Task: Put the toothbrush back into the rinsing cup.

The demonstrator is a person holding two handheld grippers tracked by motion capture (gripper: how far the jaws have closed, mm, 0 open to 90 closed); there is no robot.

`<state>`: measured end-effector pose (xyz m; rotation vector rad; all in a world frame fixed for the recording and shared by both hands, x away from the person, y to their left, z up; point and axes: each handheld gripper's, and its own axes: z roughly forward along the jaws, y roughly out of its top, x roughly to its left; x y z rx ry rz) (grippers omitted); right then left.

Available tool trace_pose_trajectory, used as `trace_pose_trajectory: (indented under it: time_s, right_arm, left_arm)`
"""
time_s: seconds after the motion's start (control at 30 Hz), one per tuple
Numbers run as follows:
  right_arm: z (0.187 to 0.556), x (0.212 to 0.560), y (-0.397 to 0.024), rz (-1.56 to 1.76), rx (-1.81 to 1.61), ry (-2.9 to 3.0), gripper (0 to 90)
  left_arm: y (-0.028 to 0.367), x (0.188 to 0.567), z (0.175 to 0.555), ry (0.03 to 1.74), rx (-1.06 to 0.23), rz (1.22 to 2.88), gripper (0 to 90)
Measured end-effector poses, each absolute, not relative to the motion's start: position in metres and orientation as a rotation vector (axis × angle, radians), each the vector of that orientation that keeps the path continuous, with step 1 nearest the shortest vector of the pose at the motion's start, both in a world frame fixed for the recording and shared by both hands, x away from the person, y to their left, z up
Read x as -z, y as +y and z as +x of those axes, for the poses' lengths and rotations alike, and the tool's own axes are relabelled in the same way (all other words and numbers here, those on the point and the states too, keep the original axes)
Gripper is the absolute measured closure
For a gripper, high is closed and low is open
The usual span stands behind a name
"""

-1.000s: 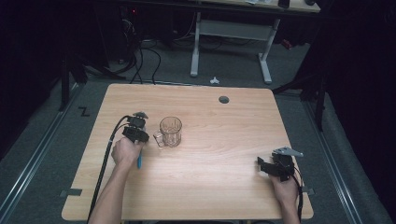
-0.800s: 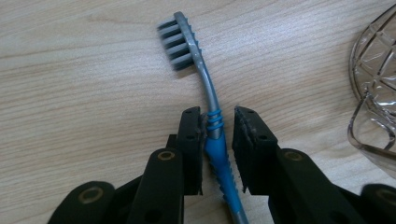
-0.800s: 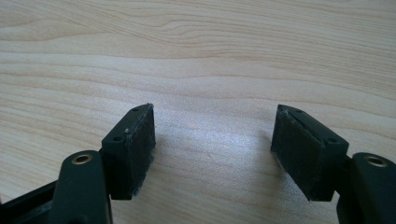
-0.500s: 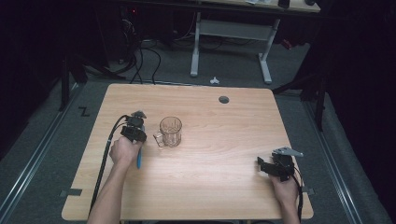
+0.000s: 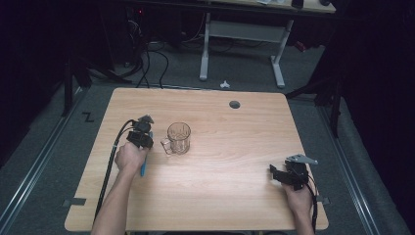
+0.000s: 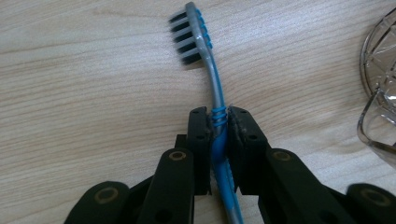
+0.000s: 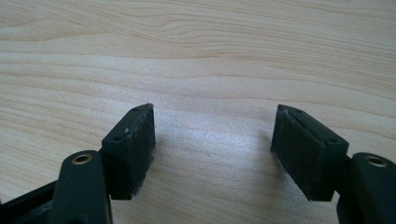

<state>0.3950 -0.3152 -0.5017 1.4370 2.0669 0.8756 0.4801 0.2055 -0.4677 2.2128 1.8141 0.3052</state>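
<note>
The left gripper (image 6: 218, 122) pinches the blue toothbrush (image 6: 211, 74) by its neck; its jaws have just been closing on it. The toothbrush lies on the surface (image 5: 235, 147) beside the glass mug (image 5: 178, 138). Next comes a gentle lift toward the mug. The right gripper (image 7: 212, 140) rests spread, holding nothing.

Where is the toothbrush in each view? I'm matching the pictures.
High view: toothbrush, left of centre, blue handle below the left gripper.
Left gripper view: centre, clamped at the neck, bristles at top.
Right gripper view: not in it.
Shared landmark: glass mug, right edge of left gripper view.
</note>
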Motion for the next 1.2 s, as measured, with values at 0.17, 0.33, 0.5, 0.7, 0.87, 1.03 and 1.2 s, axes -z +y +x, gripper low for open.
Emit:
trace_pose_trajectory:
  time_s: [0.17,0.33,0.5,0.7,0.87,1.03,1.2]
  right_arm:
    - [0.395,0.502,-0.315,1.437,-0.876,2.067,30.6]
    - [0.395,0.502,-0.315,1.438,-0.877,2.068,30.6]
    - [0.395,0.502,-0.315,1.438,-0.876,2.067,30.6]
    - [0.395,0.502,-0.315,1.438,-0.876,2.067,30.6]
    - [0.395,0.502,-0.315,1.438,-0.876,2.067,30.6]
    - [0.395,0.502,-0.315,1.439,-0.876,2.066,30.6]
    - [0.395,0.502,-0.315,1.440,-0.875,2.066,30.6]
  left_arm:
    - [0.207,0.468,0.479,1.806,-0.301,2.202,79.9]
    - [0.209,0.467,0.477,1.789,-0.291,2.159,80.0]
    - [0.213,0.456,0.472,1.764,-0.307,2.132,80.0]
    - [0.219,0.440,0.464,1.738,-0.329,2.092,80.0]
    - [0.222,0.430,0.458,1.716,-0.347,2.068,79.9]
    - [0.223,0.420,0.452,1.690,-0.367,2.045,79.8]
    - [0.224,0.411,0.447,1.666,-0.388,2.031,79.8]
